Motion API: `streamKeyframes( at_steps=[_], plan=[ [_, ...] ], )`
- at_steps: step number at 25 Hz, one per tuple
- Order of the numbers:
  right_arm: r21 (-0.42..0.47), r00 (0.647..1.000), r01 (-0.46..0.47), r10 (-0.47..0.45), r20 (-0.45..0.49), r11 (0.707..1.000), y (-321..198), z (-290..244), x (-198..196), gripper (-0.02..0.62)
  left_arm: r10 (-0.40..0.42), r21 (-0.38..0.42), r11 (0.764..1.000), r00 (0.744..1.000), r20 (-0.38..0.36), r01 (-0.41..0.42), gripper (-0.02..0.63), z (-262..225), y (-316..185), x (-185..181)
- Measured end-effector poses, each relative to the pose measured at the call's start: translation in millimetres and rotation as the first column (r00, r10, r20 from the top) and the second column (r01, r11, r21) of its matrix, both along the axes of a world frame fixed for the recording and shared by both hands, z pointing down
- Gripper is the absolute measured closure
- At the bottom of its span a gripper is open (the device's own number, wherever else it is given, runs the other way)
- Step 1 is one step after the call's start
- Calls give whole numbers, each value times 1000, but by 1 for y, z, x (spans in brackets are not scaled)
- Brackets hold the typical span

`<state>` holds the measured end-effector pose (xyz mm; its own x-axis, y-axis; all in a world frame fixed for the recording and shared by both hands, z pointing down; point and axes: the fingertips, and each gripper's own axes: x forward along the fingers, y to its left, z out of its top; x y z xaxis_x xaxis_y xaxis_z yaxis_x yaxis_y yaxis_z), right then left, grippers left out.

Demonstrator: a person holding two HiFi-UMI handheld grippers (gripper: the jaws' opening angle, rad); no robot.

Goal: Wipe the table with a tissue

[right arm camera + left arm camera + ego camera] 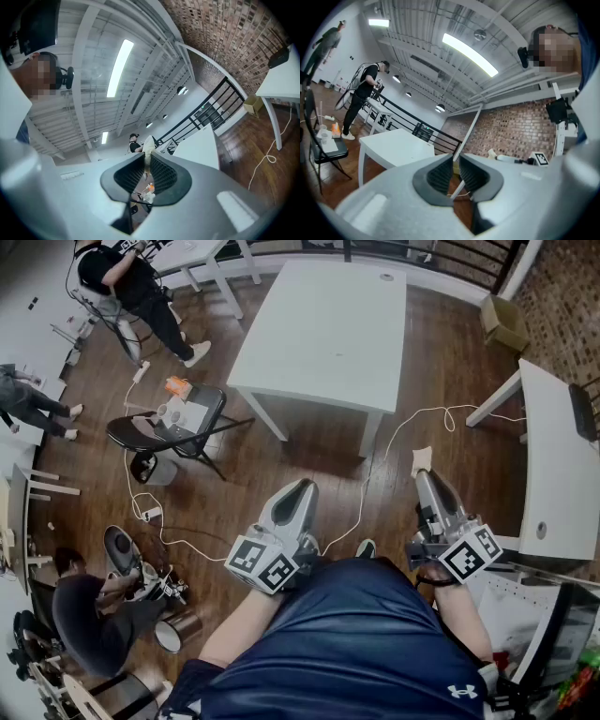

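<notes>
The white table (328, 324) stands ahead of me on the wooden floor, its top bare; it also shows in the left gripper view (396, 143) and the right gripper view (199, 145). My right gripper (422, 474) is held in the air short of the table, shut on a small cream tissue (421, 460). That tissue (147, 151) sticks up between the ribbed pads. My left gripper (302, 486) hangs level with it to the left. Its jaws (456, 164) are drawn together with only a thin slit and nothing between them.
A black folding chair (173, 423) with cups and paper stands left of the table. A white cable (412, 418) trails over the floor. Another white table (553, 456) is on the right, a cardboard box (504, 322) behind it. One person stands (131, 282), another crouches (89, 610).
</notes>
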<state>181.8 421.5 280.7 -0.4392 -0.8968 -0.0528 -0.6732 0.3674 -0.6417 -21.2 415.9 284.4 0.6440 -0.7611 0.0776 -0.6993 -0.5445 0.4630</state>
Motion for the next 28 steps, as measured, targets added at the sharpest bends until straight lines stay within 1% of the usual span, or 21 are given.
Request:
streamKeyframes(
  at_steps=[4,6,8,10,13,15,17,19,22,26,28],
  plan=[
    [2,998,-8,8,-54,1000,70,-75,29,551,9,21,1000,1000,-20,-9,563,-77,69,31],
    [14,996,-15,16,-86,1000,86,-104,45,551,18,44,999,999,-36,-16,563,-107,82,48],
    [20,993,-19,22,-117,1000,83,-117,56,551,19,57,998,999,-40,-17,563,-122,77,57],
    [5,991,-8,9,-134,1000,58,-108,58,551,-2,47,999,1000,-24,3,563,-117,54,54],
    [-43,992,17,-22,-127,999,-3,-68,52,551,-49,5,999,999,7,49,563,-79,0,36],
    [-64,991,13,-21,-129,998,-42,-42,48,551,-58,-10,998,998,7,58,563,-52,-41,27],
    [-70,991,1,-10,-133,998,-70,-21,42,551,-55,-10,998,998,2,55,563,-31,-73,19],
    [-66,990,-21,11,-141,998,-83,-6,36,551,-44,-3,999,999,-2,44,563,-20,-95,11],
    [-74,983,-66,52,-174,995,-97,-4,35,551,-18,1,1000,1000,-21,18,563,-15,-122,4],
    [-134,970,-144,113,-217,980,-136,-12,44,551,32,-52,998,999,-18,-33,563,-10,-176,6],
    [-165,963,-178,138,-233,970,-170,-10,44,551,66,-64,996,998,-5,-66,563,-10,-214,6]
  ],
)
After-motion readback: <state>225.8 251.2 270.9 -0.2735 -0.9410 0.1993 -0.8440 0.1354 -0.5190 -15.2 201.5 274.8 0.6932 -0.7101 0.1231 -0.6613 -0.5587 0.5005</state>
